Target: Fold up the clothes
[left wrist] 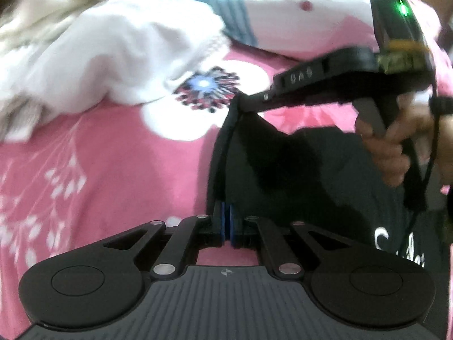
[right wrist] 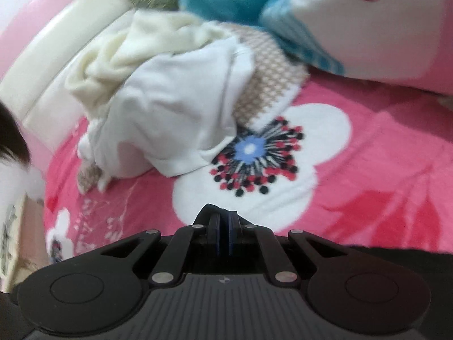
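A black garment (left wrist: 283, 170) with white lettering hangs stretched between both grippers over the pink bed. At the bottom of the left wrist view, my left gripper (left wrist: 228, 221) is shut on one edge of it. My right gripper (left wrist: 243, 103) comes in from the right, held by a hand (left wrist: 390, 153), and pinches the garment's upper corner. In the right wrist view, my right gripper (right wrist: 223, 226) is shut, with a small peak of black garment (right wrist: 211, 209) sticking out past its fingertips. More black cloth shows at the lower right edge.
A pile of white and cream clothes (right wrist: 170, 107) lies at the back left on the pink flowered blanket (right wrist: 382, 170), over a patterned knit (right wrist: 269, 76). A blue and white pillow (right wrist: 368, 28) lies behind. A cream headboard (right wrist: 56, 65) runs along the left.
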The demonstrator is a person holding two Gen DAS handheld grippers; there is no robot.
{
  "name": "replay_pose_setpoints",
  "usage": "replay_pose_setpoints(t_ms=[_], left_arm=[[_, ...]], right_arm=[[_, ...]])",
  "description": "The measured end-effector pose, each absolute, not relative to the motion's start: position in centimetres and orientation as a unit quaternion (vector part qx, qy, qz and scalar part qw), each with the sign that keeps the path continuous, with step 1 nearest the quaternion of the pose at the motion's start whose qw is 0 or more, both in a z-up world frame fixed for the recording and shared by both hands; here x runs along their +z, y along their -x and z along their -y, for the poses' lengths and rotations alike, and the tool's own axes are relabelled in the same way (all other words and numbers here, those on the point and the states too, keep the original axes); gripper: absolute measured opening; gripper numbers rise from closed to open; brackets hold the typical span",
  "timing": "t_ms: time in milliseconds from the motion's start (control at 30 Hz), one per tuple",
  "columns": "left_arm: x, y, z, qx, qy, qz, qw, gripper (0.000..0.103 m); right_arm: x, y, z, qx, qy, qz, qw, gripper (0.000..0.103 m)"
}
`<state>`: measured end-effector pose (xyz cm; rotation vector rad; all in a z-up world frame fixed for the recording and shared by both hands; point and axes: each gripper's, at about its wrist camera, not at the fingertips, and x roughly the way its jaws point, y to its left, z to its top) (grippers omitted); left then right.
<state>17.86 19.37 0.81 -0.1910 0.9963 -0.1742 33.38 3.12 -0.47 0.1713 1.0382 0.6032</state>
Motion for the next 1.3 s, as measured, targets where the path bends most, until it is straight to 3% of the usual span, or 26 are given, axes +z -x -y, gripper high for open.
replay_pose_setpoints(t_ms=[267, 467, 567, 633, 800, 900, 1100, 1300], left_arm=[[0.7, -17.5, -21.2, -0.046, 0.104, -0.480, 0.870, 0.001], [-2.3, -17.6, -20.9, -0.045, 0.109, -0.555, 0.823, 0.002], [-2.2, -17.7, -20.9, -0.051, 0.101, -0.561, 0.820, 0.003], [-2.1, -17.9, -20.9, -0.053, 0.095, -0.564, 0.818, 0.004], [-1.7, -18.5, -20.8, -0.062, 0.071, -0.578, 0.811, 0.009], [-1.1, -18.5, -20.6, -0.062, 0.054, -0.577, 0.813, 0.017], [0.2, -18.5, -20.4, -0.064, 0.021, -0.574, 0.816, 0.022], [0.9, -21.2, -20.9, -0.044, 0.037, -0.570, 0.820, 0.027]], right_arm=[[-1.1, -33.6, -6.8, 0.330, -0.061, -0.460, 0.822, 0.005], [-4.1, -34.1, -8.9, 0.343, -0.033, -0.497, 0.796, 0.009], [-5.7, -34.4, -9.4, 0.341, -0.035, -0.532, 0.774, 0.019], [-5.2, -34.4, -9.1, 0.348, -0.048, -0.527, 0.774, 0.032], [-0.9, -35.4, -2.5, 0.277, -0.173, -0.474, 0.817, 0.039], [2.3, -34.2, 4.5, 0.173, -0.202, -0.440, 0.858, 0.040], [3.1, -30.2, 13.2, 0.038, -0.187, -0.502, 0.843, 0.040], [1.0, -26.9, 15.2, -0.012, -0.251, -0.552, 0.795, 0.040]])
